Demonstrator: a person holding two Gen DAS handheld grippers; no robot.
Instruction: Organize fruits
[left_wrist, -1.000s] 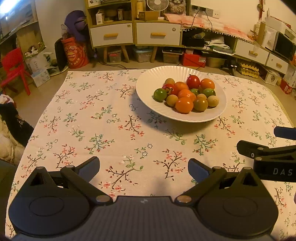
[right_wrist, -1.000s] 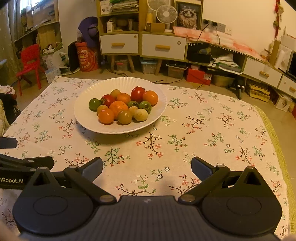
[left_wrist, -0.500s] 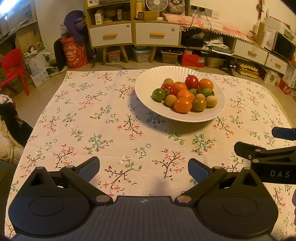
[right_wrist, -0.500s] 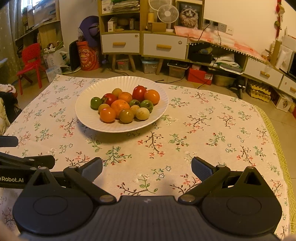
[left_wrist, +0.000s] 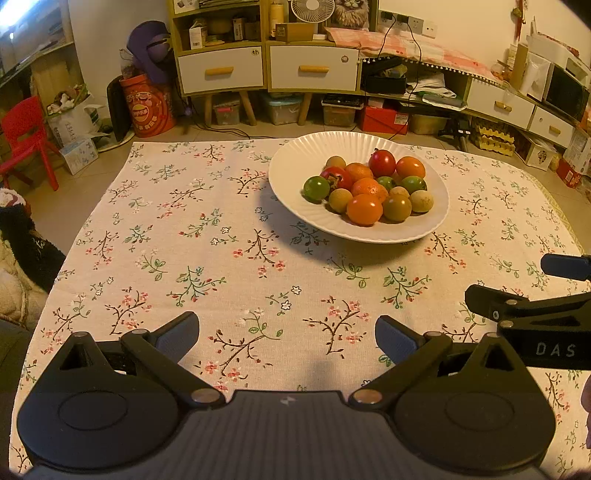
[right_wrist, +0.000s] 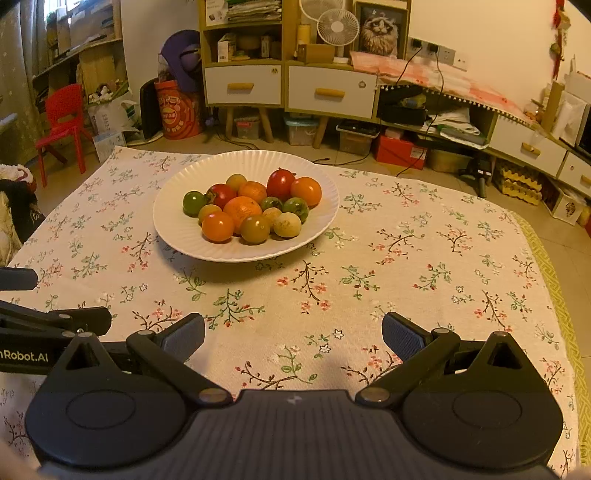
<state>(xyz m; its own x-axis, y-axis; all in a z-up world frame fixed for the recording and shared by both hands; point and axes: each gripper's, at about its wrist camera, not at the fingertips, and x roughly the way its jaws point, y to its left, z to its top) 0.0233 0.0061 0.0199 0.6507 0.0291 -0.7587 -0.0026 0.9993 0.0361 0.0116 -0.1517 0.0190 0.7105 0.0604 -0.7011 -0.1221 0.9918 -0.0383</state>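
A white ribbed plate (left_wrist: 291, 162) (right_wrist: 173, 229) stands on the far half of a floral tablecloth (left_wrist: 207, 251) (right_wrist: 424, 266). Piled on it are several small round fruits (left_wrist: 364, 208) (right_wrist: 242, 208): orange, red, green and yellowish ones. My left gripper (left_wrist: 287, 334) hovers open over the near edge of the cloth, well short of the plate, with nothing between its fingers. My right gripper (right_wrist: 293, 336) is open too, empty, and equally far back. Each gripper shows at the side of the other's view: the right one (left_wrist: 532, 314) and the left one (right_wrist: 48, 321).
Beyond the table stand white-drawered cabinets (left_wrist: 266, 66), storage boxes on the floor (right_wrist: 303, 129), a red drum (left_wrist: 147, 107) and a red child's chair (right_wrist: 62, 118). A yellow-green mat edge (right_wrist: 561, 302) runs along the table's right side. Dark fabric (left_wrist: 26, 243) lies at the left.
Both views have drifted slightly: the plate sits a touch lower-left in the left view and a little right in the right view. Both grippers stay open and empty.
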